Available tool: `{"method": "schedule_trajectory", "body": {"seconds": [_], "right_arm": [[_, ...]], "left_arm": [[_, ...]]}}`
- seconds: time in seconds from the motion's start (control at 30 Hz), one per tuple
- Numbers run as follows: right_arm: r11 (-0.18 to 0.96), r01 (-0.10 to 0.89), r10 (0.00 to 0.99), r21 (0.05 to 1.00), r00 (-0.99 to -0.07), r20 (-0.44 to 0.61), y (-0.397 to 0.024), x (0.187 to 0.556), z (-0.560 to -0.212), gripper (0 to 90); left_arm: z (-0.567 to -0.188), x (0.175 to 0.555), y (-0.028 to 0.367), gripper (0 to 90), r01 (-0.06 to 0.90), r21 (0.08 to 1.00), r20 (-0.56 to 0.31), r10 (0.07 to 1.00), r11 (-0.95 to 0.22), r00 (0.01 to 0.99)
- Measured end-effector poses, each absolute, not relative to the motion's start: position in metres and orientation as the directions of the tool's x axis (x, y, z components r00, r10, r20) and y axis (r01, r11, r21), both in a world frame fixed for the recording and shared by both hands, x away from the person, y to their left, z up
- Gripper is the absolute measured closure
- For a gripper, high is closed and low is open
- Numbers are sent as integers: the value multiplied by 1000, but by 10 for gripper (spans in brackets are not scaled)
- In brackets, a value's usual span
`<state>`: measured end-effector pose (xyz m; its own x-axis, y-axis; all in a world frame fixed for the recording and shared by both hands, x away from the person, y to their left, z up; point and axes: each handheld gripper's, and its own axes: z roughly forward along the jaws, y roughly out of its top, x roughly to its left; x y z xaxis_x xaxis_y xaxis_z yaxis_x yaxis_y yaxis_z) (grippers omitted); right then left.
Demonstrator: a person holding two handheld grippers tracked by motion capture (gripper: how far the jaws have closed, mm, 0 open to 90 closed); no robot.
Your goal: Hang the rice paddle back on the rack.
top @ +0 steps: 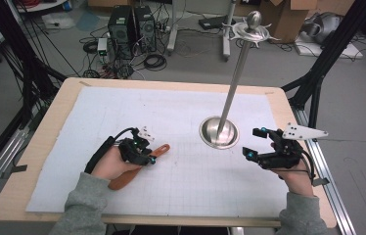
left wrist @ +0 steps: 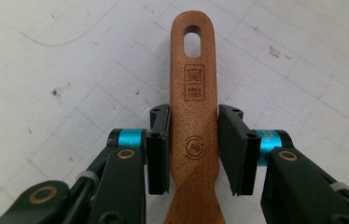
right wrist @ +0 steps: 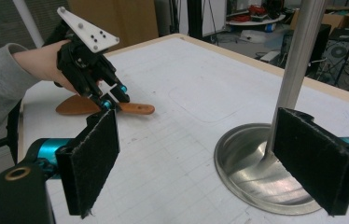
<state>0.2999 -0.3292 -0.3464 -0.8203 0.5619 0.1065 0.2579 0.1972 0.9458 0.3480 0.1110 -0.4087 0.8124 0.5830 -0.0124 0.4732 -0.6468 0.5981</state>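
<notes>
Nearby, steel stand (top: 218, 131) beside spatula (top: 142, 166)

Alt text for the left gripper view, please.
A wooden spatula handle, with a hanging slot near its end and stamped marks, lies on the white gridded mat between the left tongs. The black pads sit against its sides.

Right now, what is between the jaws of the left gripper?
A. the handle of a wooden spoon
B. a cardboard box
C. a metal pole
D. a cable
A: in the left gripper view, the left gripper has its two black pads on either side of the wooden spoon, at the handle with the hanging hole, which lies on the white mat.
</notes>
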Motion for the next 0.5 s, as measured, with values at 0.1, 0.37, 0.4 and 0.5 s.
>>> {"method": "schedule_trajectory", "body": {"seconds": [0.1, 0.37, 0.4, 0.5], "right_arm": [[197, 262, 559, 945, -822, 111, -328, 300, -347, 138], [199, 268, 561, 943, -820, 114, -327, 301, -347, 138], [200, 265, 560, 943, -821, 112, -327, 301, -347, 138], [203, 266, 558, 942, -823, 112, -326, 302, -348, 138]], "left_arm": [[-405, 347, 114, 652, 476, 621, -24, 591, -623, 806], [-393, 344, 122, 652, 459, 660, -21, 596, -594, 803], [-391, 343, 123, 652, 459, 665, -20, 600, -589, 800], [-386, 341, 125, 651, 447, 684, -17, 601, -576, 799]]}}
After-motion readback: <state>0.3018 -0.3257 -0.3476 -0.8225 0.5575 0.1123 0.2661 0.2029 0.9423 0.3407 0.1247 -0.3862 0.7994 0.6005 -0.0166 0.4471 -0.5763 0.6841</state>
